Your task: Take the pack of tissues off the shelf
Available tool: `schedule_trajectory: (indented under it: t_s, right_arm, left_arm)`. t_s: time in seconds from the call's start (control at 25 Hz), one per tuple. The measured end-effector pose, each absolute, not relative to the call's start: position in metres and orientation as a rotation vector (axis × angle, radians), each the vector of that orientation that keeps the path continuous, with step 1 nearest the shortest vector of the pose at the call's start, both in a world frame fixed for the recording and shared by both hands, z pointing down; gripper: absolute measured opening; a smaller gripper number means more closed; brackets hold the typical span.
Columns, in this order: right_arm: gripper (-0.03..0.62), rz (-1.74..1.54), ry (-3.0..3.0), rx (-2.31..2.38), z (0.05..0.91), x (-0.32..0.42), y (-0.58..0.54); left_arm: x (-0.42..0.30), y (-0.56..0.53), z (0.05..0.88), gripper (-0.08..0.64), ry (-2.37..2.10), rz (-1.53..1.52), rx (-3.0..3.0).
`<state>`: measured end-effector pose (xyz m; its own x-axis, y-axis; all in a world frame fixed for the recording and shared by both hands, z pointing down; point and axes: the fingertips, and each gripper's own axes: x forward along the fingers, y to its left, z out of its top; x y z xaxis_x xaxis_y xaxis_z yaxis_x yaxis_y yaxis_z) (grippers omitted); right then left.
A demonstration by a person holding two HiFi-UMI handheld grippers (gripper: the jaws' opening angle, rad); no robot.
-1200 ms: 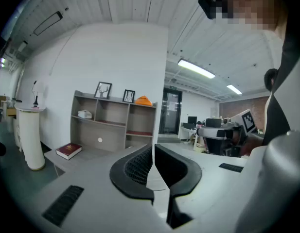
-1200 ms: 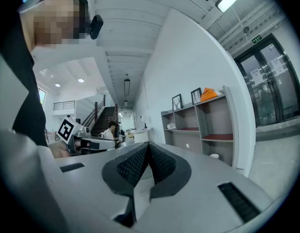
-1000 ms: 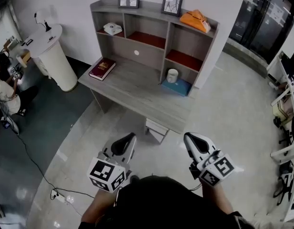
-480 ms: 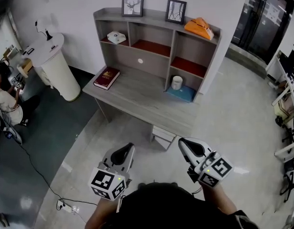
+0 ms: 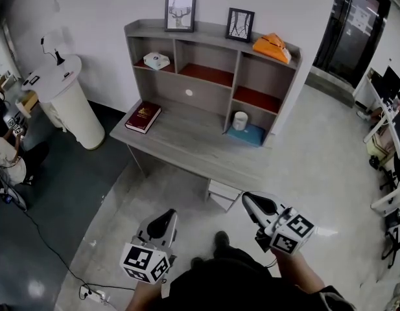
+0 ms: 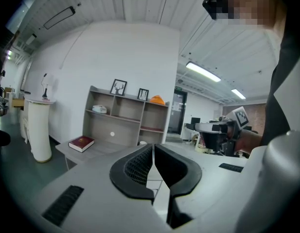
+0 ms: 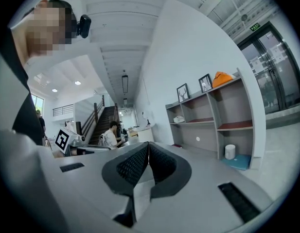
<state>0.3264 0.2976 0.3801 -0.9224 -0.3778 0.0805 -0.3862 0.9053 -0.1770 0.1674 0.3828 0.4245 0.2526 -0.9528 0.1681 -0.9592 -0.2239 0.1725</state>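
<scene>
A white pack of tissues (image 5: pixel 156 60) lies in the top left compartment of the grey shelf unit (image 5: pixel 212 33); it shows small in the left gripper view (image 6: pixel 100 109) too. Both grippers hang over the floor, well short of the desk. My left gripper (image 5: pixel 166 216) is shut with nothing between its jaws, pads pressed together (image 6: pixel 153 152). My right gripper (image 5: pixel 250 200) is shut and empty as well (image 7: pixel 149 154). Both point towards the shelf.
On the desk (image 5: pixel 187 144) lie a red book (image 5: pixel 142 117) and a white cup (image 5: pixel 240 120) on a blue pad. Two framed pictures and an orange object (image 5: pixel 272 46) sit on the shelf top. A white round stand (image 5: pixel 69 96) and a seated person (image 5: pixel 5 148) are at the left.
Both grippers have slid lower in the head view, the left one more. The shelf has shifted slightly in the frame, and a shoe now shows on the floor between the grippers.
</scene>
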Motion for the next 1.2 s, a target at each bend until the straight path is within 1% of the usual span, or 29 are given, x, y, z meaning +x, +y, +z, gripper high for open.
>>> schedule_trajectory:
  t_s: [0.36,0.68,1.0,1.2]
  right_arm:
    - [0.015,0.245,-3.001,0.604,0.395,0.301,0.225]
    - [0.017,0.234,-3.051,0.558,0.384,0.281,0.129]
    - [0.017,0.228,-3.064,0.524,0.378,0.289,0.050]
    - [0.017,0.254,-3.064,0.578,0.380,0.299,0.026]
  left_arm:
    - [0.147,0.313,0.429,0.026,-1.783,0.073,2.275]
    - [0.134,0.219,0.403,0.026,-1.806,0.089,2.320]
    - [0.134,0.132,0.390,0.026,-1.838,0.046,2.312]
    - [0.134,0.090,0.376,0.026,-1.814,0.009,2.344]
